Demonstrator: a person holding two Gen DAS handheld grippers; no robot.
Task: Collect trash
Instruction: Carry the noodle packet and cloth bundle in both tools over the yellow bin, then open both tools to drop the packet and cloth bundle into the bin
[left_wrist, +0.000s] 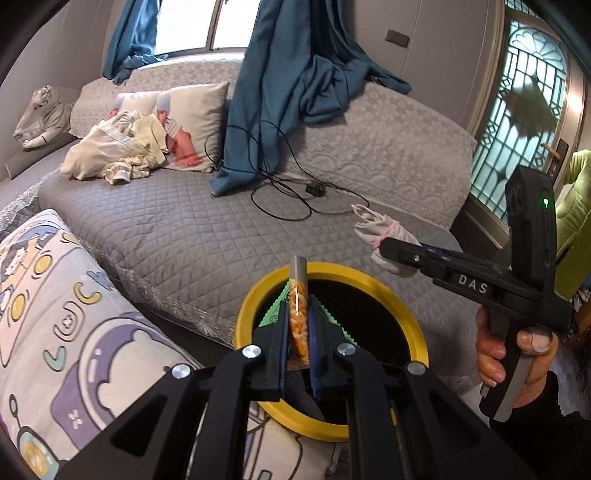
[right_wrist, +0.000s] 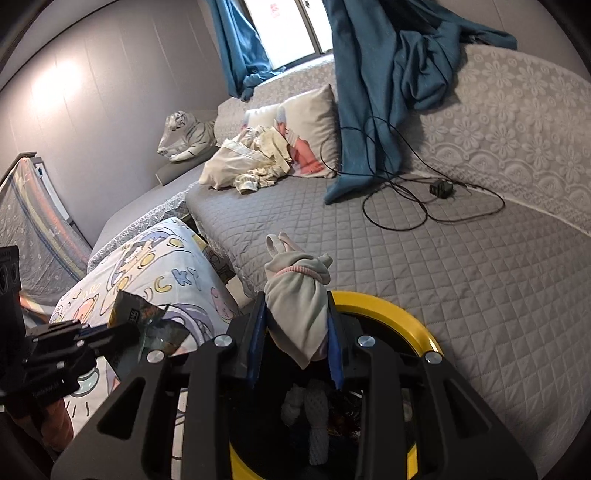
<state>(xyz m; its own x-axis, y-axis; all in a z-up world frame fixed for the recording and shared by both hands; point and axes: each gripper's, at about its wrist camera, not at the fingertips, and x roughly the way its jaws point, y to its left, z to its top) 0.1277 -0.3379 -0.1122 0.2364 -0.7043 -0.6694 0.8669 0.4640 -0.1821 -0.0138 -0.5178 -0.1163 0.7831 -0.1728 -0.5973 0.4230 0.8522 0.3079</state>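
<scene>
While both items hung over the bin (left_wrist: 413, 325), the left gripper (left_wrist: 297, 325) pinched a light, crinkly wrapper (left_wrist: 298, 317) edgewise, and the right gripper (right_wrist: 297, 332) squeezed a soft bundle (right_wrist: 295, 295) mid-body.

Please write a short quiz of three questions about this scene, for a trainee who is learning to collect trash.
1. True or false: the left claw is shut on a snack wrapper.
2. What does the right claw hold?
A. a black cable
B. a small white cloth bundle tied with a pink band
C. a toy tiger
3. What colour is the rim of the bin under both claws?

Key:
1. True. The wrapper stands edge-on between the fingers, over the bin's opening.
2. B. The cloth bundle is pinched between the fingers; the cable and the tiger lie on the sofa.
3. Yellow.
</scene>
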